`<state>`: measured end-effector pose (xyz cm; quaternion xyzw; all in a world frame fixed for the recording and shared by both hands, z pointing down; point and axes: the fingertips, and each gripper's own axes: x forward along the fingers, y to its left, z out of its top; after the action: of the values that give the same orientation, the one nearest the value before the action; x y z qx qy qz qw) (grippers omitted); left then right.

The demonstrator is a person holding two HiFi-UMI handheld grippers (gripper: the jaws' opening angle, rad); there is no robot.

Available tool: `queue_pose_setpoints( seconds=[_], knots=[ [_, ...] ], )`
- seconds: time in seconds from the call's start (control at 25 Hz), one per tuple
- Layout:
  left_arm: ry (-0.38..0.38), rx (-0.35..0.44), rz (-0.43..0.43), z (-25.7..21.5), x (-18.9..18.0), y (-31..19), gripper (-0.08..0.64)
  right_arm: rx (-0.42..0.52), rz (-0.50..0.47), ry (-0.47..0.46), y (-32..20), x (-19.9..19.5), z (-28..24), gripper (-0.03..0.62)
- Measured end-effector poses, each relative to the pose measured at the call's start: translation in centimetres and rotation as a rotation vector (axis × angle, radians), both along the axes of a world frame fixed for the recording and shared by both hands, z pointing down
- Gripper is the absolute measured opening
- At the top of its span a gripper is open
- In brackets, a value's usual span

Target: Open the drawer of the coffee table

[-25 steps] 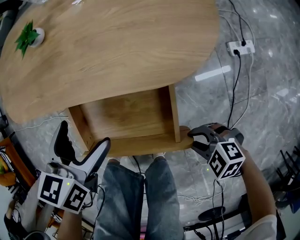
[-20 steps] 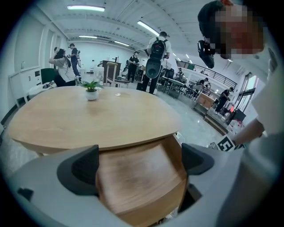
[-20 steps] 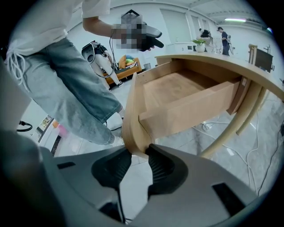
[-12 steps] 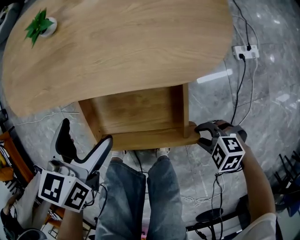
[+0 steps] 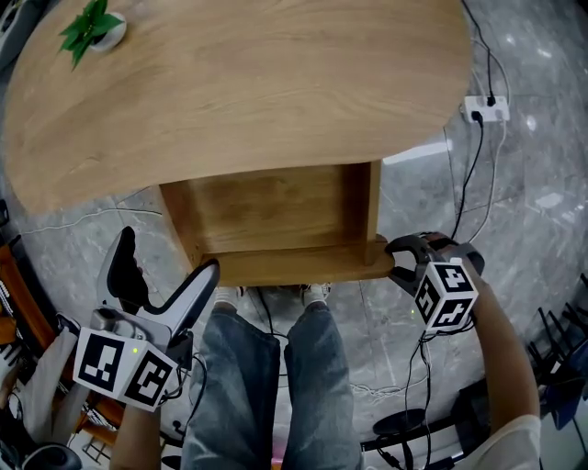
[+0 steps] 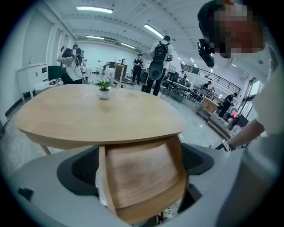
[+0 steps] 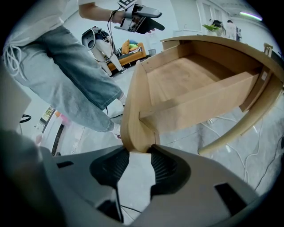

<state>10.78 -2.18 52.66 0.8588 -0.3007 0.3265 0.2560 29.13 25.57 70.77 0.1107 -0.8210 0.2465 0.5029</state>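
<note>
Floor: I saw a glossy grey marble-pattern floor (image 5: 524, 193) under everything, with a white power strip (image 5: 485, 108) and its cables off to the right.
Nearest me: the blue-jeaned legs (image 5: 276, 386) stood just behind the drawer's front, between the two grippers.
Left gripper: the left gripper (image 5: 168, 253) had its jaws spread wide with nothing in them. It hung by the left leg, near the drawer's left corner but clear of it.
Right gripper: the right gripper (image 5: 393, 261) showed a narrow gap, and its jaws had just been opening. The right end of the curved light-wood drawer front (image 5: 294, 264) sat between the tips, and I judged the pads flanked it rather than squeezed it.
Key relation: the front's long axis ran left to right across me. The right gripper was at its right end and was much the nearer of the two.
Drawer: the light-wood box drawer (image 5: 276, 207) stood pulled well out toward me from under the top. Inside I saw only its bare wood bottom.
Progress: I judged the opening done, with only the right gripper left to back off.
Farther: the oval light-wood coffee table (image 5: 239, 92) carried a small green potted plant (image 5: 92, 27) at its far left.
</note>
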Motion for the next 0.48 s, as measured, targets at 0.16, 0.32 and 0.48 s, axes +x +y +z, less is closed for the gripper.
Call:
queue_pose_setpoints(
  seconds=[0.16, 0.32, 0.48],
  knots=[
    [0.013, 0.008, -0.005, -0.5, 0.0, -0.1, 0.575, -0.041, 0.026, -0.02, 0.1, -0.2, -1.2, 0.166],
    [0.026, 0.025, -0.033, -1.6, -0.7, -0.7, 0.575, -0.029, 0.093, -0.034, -0.7, 0.0, -3.6, 0.172],
    [0.045, 0.044, -0.064, -3.2, -1.8, -1.5, 0.575, 0.021, 0.25, -0.055, -2.7, 0.1, -7.1, 0.162]
  ],
)
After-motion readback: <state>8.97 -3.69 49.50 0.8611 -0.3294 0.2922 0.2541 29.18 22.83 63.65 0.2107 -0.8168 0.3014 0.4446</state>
